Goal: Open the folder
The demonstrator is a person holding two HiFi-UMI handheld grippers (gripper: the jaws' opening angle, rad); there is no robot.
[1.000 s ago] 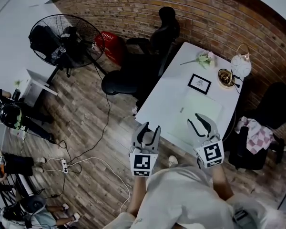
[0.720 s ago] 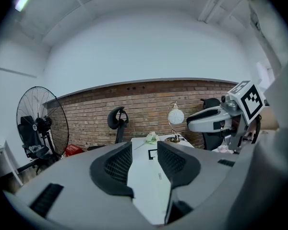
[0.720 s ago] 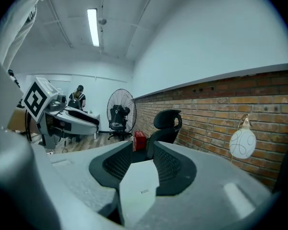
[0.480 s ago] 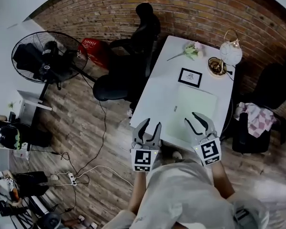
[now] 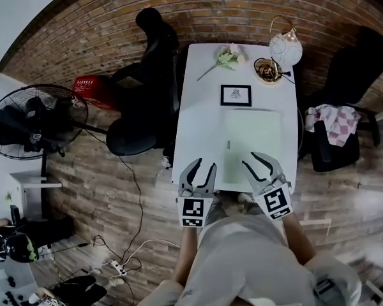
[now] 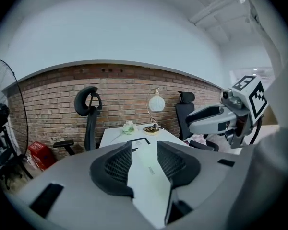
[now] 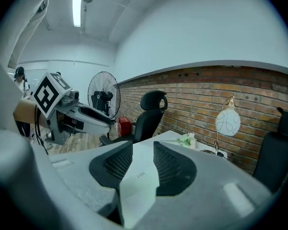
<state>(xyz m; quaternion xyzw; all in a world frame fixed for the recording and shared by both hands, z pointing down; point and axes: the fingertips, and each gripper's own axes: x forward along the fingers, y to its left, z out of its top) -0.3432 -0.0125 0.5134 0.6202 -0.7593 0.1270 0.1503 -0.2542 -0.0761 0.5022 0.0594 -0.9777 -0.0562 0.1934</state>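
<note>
My left tongs (image 5: 202, 168) and right tongs (image 5: 253, 162) hang part-open and empty. The pale folder (image 5: 252, 139) looks thin, light and slick; I'd pinch the cover's edge.

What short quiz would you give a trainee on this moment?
1. True or false: the flat pale green folder on the white rectangular table lies closed.
2. Which thing sits on the table just beyond the folder, toward the brick wall? A small black-framed picture; B red bin; C black floor fan.
3. Fill in: the left claw and the right claw both stand ____, holding nothing.
Key: 1 true; 2 A; 3 open.
</note>
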